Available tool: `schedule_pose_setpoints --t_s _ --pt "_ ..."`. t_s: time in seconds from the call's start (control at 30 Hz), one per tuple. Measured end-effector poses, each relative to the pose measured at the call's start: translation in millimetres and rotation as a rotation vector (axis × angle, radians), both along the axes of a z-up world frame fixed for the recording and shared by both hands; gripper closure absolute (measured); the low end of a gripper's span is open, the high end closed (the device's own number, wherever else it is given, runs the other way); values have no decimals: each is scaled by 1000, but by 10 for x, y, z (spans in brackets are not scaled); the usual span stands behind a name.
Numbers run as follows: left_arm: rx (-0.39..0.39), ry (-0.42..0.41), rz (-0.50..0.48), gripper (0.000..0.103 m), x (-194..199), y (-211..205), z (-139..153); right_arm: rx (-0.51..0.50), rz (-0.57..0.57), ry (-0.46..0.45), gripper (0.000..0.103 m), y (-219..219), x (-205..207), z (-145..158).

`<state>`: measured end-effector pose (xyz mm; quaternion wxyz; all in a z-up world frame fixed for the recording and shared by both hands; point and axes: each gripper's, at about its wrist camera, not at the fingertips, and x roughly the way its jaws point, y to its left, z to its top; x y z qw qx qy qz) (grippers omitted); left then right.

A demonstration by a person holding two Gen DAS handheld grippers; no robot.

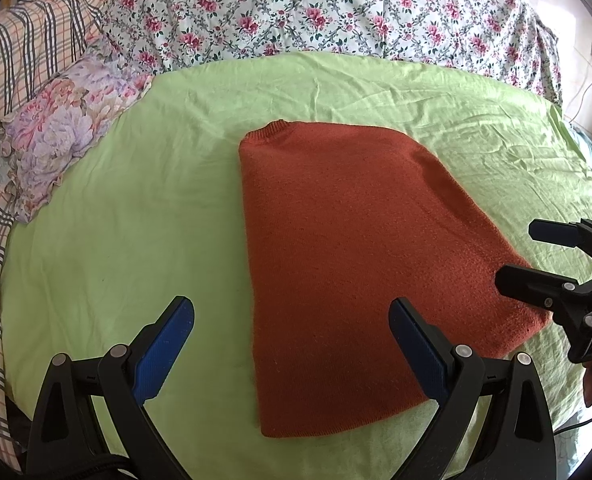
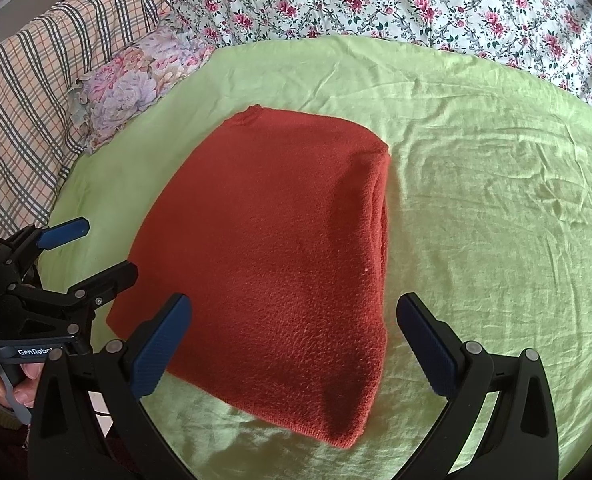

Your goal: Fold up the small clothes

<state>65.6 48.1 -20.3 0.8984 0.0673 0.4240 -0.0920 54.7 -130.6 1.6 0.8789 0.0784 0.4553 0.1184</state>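
Observation:
A rust-orange knit sweater (image 1: pixel 344 264) lies folded into a long flat block on the light green sheet (image 1: pixel 136 208); its ribbed collar points away from me. In the right wrist view the same sweater (image 2: pixel 272 248) shows stacked layers along its right edge. My left gripper (image 1: pixel 292 344) hovers open over the sweater's near left edge, holding nothing. My right gripper (image 2: pixel 294 340) is open above the near end of the sweater, also with nothing in it. Each gripper appears in the other's view: the right gripper (image 1: pixel 536 256) at the sweater's right corner, the left gripper (image 2: pixel 96 248) at its left side.
A floral lilac pillow (image 1: pixel 60 132) rests at the far left of the sheet. A plaid blanket (image 1: pixel 0 92) and a rose-print quilt (image 1: pixel 316 8) are bunched behind. A person's fingers (image 2: pixel 24 380) hold the left gripper's handle. Bare green sheet stretches to the right (image 2: pixel 496 200).

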Motion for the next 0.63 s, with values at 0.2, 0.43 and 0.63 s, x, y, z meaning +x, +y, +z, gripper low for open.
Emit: schedule_pose_setpoints --t_s 0.2,0.43,0.63 --pt "12 -21 14 5 37 25 -1 2 -14 1 1 -37 40 -31" --pt "11 -20 26 5 119 60 -7 5 -9 8 1 -60 148 -71" --pt "12 -17 34 5 149 76 -12 10 -7 9 1 -51 193 -87"
